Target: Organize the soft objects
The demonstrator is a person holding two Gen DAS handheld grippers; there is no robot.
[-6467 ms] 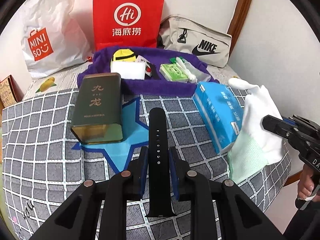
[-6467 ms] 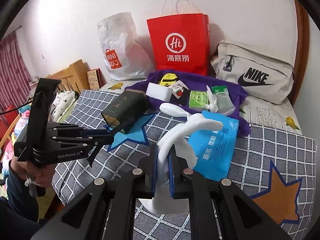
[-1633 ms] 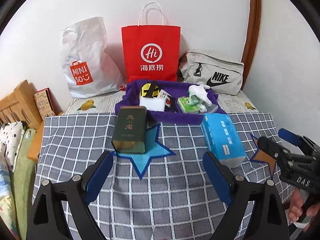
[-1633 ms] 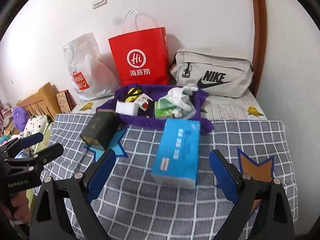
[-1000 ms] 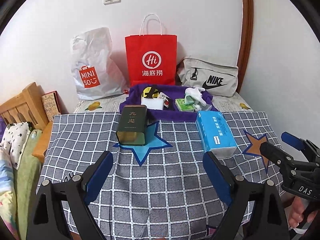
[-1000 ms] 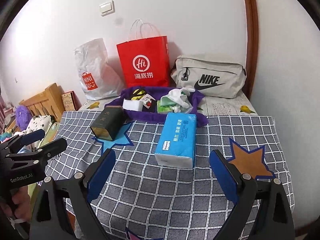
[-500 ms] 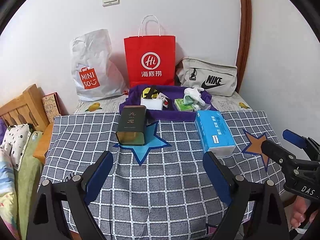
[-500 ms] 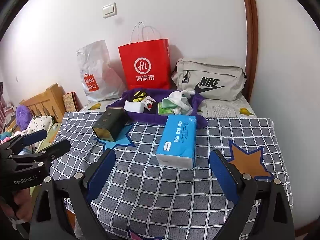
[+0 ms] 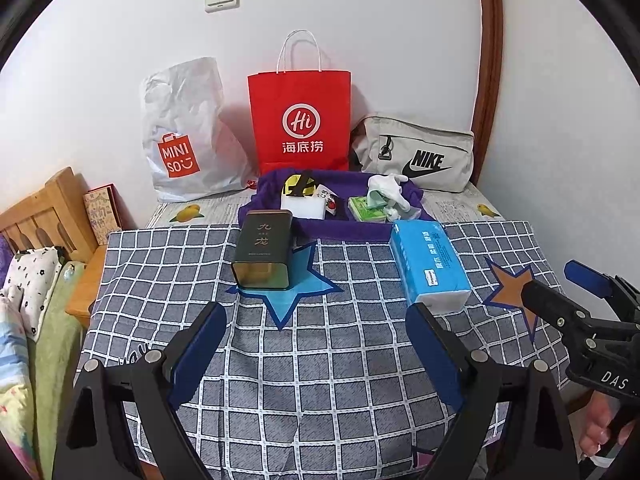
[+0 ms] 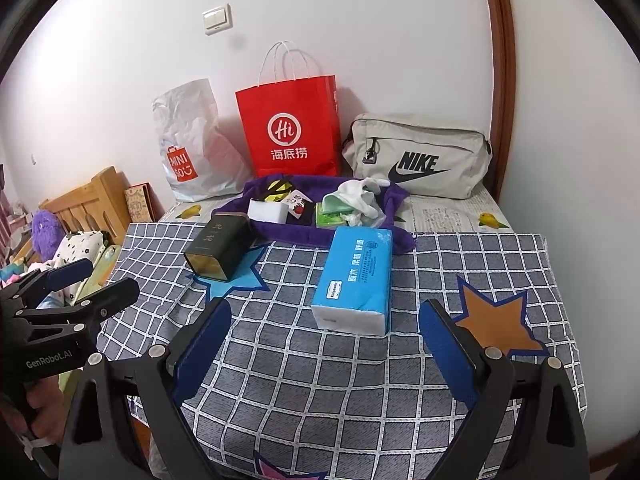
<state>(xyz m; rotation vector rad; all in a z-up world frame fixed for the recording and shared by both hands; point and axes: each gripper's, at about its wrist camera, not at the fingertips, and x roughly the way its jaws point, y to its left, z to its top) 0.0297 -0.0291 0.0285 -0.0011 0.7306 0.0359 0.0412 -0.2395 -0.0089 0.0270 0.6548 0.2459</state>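
1. Since the earliest pictures we have let go of both soft things: the black strap that sat between the left gripper's (image 9: 316, 354) pads now lies in the purple cloth tray (image 9: 276, 184), and the white glove (image 9: 386, 184) that the right gripper (image 10: 324, 354) pinched rests there too.
2. Both grippers now stand spread wide and empty, well short of the tray, over the checked blanket (image 9: 320, 360).
3. Between us and the tray lies the blue tissue pack (image 10: 354, 280), its far end near the tray's front edge; we judge it the one soft thing left outside.
4. We expect the pack to be light and squashy under a slick plastic wrap, so it may slide or buckle.
5. We would take it across its narrow width near the middle, pads flat on the long sides.
6. Left of the pack, just in front of the tray, lies the dark tin (image 9: 262, 254); it looks rigid, so we would leave it.
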